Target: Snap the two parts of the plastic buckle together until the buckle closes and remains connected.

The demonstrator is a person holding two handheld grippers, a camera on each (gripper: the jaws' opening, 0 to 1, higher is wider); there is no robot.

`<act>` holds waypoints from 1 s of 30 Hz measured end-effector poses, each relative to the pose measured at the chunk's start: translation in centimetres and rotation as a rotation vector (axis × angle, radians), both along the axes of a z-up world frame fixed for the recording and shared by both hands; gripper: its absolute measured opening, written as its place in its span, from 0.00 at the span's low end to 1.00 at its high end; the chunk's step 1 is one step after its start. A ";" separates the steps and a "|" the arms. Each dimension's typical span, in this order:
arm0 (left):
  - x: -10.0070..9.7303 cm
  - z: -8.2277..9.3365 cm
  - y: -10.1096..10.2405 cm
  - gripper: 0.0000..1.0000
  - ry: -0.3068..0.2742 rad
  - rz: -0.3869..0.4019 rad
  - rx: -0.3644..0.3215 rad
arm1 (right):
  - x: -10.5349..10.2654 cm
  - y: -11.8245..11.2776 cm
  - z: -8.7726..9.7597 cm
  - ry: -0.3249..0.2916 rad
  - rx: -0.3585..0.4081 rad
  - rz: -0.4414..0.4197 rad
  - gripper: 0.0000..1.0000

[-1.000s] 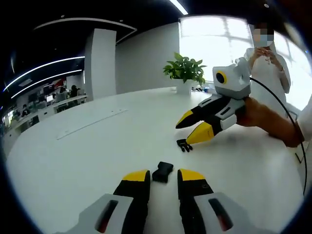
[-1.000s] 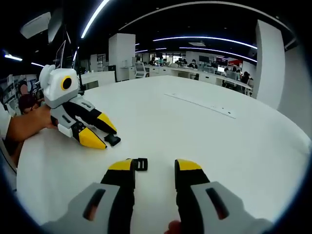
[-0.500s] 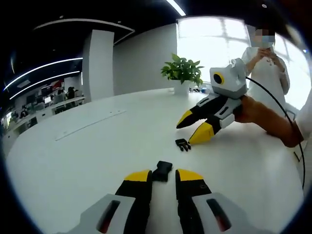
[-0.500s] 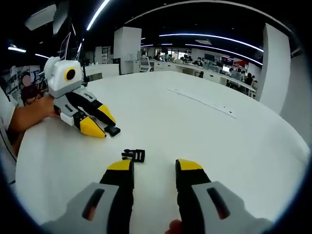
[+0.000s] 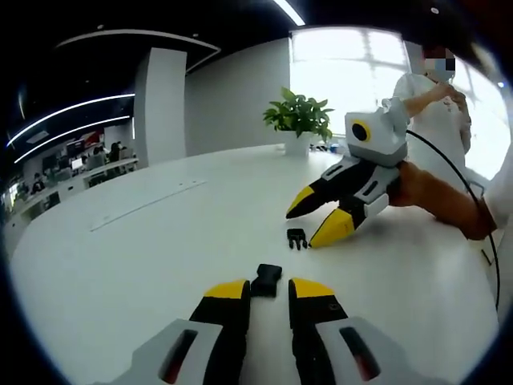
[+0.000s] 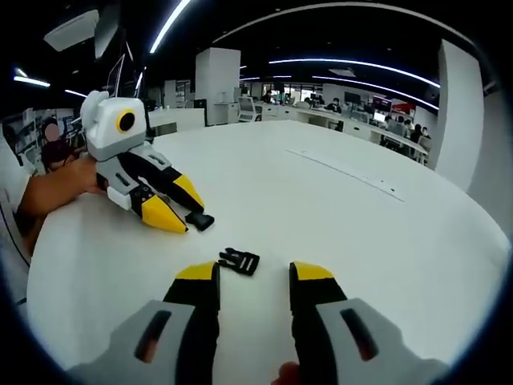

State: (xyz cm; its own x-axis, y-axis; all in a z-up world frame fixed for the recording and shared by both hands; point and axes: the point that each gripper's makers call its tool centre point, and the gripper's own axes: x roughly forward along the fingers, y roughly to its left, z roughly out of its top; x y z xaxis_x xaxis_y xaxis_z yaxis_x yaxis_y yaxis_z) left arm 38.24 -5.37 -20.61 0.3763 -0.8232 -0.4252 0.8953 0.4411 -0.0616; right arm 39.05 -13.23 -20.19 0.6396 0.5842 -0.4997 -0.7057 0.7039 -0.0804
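a wide white table (image 5: pixel 144 265) with a smooth, faintly glossy top carries two small black plastic buckle parts, lying apart from each other and not joined. in the left gripper view the socket half (image 5: pixel 266 280), a blocky piece with a flat end, sits just ahead of and between the tips of the left gripper (image 5: pixel 260 290), whose yellow-capped black jaws stand apart with nothing held. the pronged half (image 5: pixel 297 238) lies farther out, just beside the lower tip of the right gripper (image 5: pixel 316 226), which comes in from the right with its jaws spread and empty, a hand and bare forearm (image 5: pixel 437 196) behind it. in the right gripper view the pronged half (image 6: pixel 240 261) lies just ahead of that gripper's own parted jaws, nearer the left one, while the socket half (image 6: pixel 199 220) rests at the tips of the left gripper (image 6: pixel 176 210) across the table. nothing lies between the two parts. a long shallow strip (image 6: pixel 349 174) runs flush across the tabletop. a leafy green plant (image 5: pixel 300 112) in a white pot stands at the far edge before a bright window, with a person in white (image 5: pixel 429 100) beside it. beyond is an open office with white columns (image 5: pixel 163 104), desks and ceiling light strips.
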 end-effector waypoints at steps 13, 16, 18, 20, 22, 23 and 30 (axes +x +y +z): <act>0.0 -0.2 0.1 0.18 -0.005 0.003 0.003 | 0.2 0.6 -0.3 -0.030 0.012 -0.032 0.34; 0.0 -0.2 0.1 0.18 -0.006 0.002 0.003 | 0.5 0.8 -0.1 -0.067 0.001 -0.035 0.31; -0.1 -0.2 0.1 0.18 -0.004 0.003 0.002 | 0.7 0.9 -0.1 -0.077 -0.003 -0.036 0.31; -0.1 -0.2 0.1 0.18 -0.004 0.003 0.002 | 0.7 0.9 0.0 -0.071 -0.001 -0.036 0.30; -0.1 -0.2 0.1 0.18 -0.006 0.002 0.003 | 0.5 1.1 0.0 -0.056 0.014 -0.026 0.31; -0.1 -0.2 0.1 0.18 -0.004 0.002 0.002 | 0.5 1.2 0.0 -0.049 0.020 -0.021 0.31; -0.1 -0.2 0.1 0.18 -0.001 0.003 -0.001 | -0.3 1.5 -0.1 0.004 0.049 0.007 0.28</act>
